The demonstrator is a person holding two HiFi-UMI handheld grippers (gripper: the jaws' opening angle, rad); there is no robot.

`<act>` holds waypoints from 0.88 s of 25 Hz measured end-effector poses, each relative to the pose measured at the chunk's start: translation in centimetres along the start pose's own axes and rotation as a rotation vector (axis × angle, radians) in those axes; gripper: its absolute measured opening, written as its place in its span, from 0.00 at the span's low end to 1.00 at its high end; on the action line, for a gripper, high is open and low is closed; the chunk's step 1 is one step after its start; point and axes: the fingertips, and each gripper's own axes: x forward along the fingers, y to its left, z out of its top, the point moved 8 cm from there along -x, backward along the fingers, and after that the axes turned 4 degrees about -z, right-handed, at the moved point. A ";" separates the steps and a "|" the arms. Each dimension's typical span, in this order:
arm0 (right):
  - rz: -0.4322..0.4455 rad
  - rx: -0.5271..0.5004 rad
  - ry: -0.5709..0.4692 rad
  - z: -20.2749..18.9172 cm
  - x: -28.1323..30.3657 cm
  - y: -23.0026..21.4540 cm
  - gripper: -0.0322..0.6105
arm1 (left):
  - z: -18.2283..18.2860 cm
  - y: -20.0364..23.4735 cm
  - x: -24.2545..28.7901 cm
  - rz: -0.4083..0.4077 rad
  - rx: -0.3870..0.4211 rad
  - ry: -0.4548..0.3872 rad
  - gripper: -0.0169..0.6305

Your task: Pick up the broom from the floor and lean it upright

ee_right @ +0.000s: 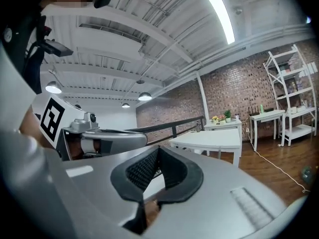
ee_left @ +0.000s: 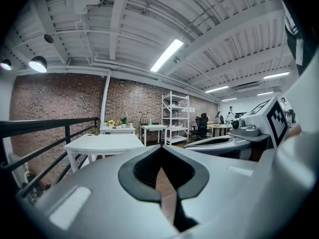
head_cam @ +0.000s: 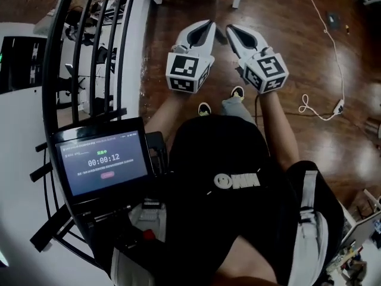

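Currently no broom in any view, so its bearing, long axis and nearer hand can't be called. Left hand-held gripper (head_cam: 208, 24) and right hand-held gripper (head_cam: 230, 28) are both closed and empty, side by side, aimed forward over the floor (head_cam: 292, 58).

Loft space. Brick wall (ee_left: 60, 98) at left of frame, white beamed ceiling (ee_left: 124, 14), strip light (ee_left: 167, 55) on, pendant lamps (ee_left: 38, 62) upper left. Dark wood floor (head_cam: 297, 52), white cable (head_cam: 337, 52) across it. White table (ee_left: 102, 143), shelf rack (ee_left: 175, 117), black railing (ee_left: 50, 126).
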 end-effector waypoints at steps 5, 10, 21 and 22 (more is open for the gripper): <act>0.006 -0.045 -0.013 -1.1 -0.8 4.3 0.05 | -2.4 -0.4 -3.6 -0.006 -0.025 0.013 0.05; -0.019 -0.045 -0.005 -1.8 -1.1 4.8 0.05 | -3.5 -0.7 -4.5 -0.012 -0.043 0.028 0.05; -0.049 -0.061 -0.031 -1.0 -1.6 3.8 0.05 | -2.3 -1.2 -2.9 -0.046 -0.015 -0.017 0.05; -0.046 -0.061 -0.034 -1.0 -1.5 3.8 0.05 | -2.2 -1.1 -2.8 -0.045 -0.013 -0.019 0.05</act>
